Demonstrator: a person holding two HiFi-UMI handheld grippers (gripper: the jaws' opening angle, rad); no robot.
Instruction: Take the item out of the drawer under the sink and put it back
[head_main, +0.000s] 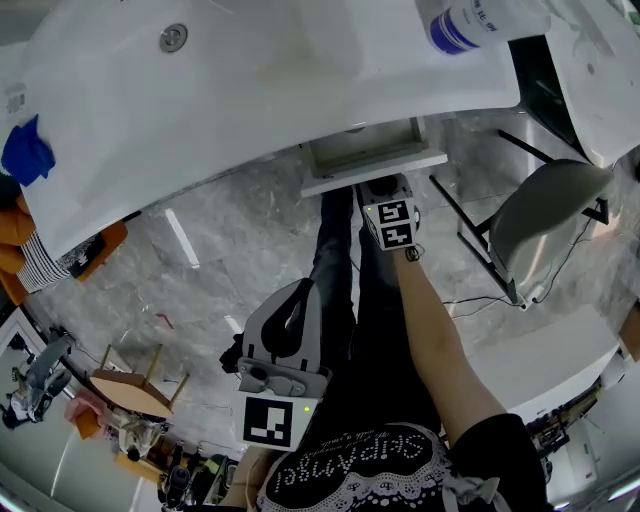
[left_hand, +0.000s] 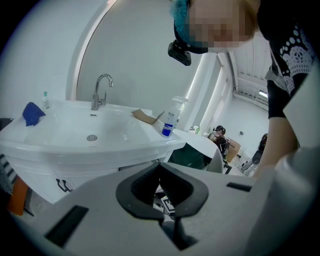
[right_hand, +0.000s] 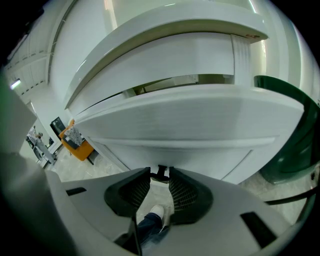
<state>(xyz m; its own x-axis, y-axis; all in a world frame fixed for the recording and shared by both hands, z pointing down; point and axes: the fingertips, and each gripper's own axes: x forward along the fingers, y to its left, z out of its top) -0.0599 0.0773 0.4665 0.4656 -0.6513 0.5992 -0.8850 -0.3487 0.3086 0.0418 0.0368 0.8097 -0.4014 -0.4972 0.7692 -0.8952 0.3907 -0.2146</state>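
Nearest the body, the left hand-held gripper (head_main: 293, 305) is being held low over the person's legs. Its jaws are pressed together on nothing. It is judged to be idling there so that the way to the cabinet is being left free.

Further out, the right hand-held gripper (right_hand: 160, 176) is being reached forward at arm's length to the drawer (head_main: 372, 160) under the sink (head_main: 200, 100). Its jaws are being pinched on the small dark drawer handle (right_hand: 160, 172), one pad on either side. The grip is being taken there, it is judged, because the plain white front offers nothing else to pull or push by.

In the head view the drawer is being shown standing partly out from under the basin, with a strip of its inside open to view. The item is not being shown in any view. It is judged to be lying inside the drawer, out of sight, though that cannot be confirmed.

Farthest off, on the sink's top, a blue cloth (head_main: 27, 150) and a spray bottle (left_hand: 170, 122) are being left clear of the work, to either side of the faucet (left_hand: 101, 90).
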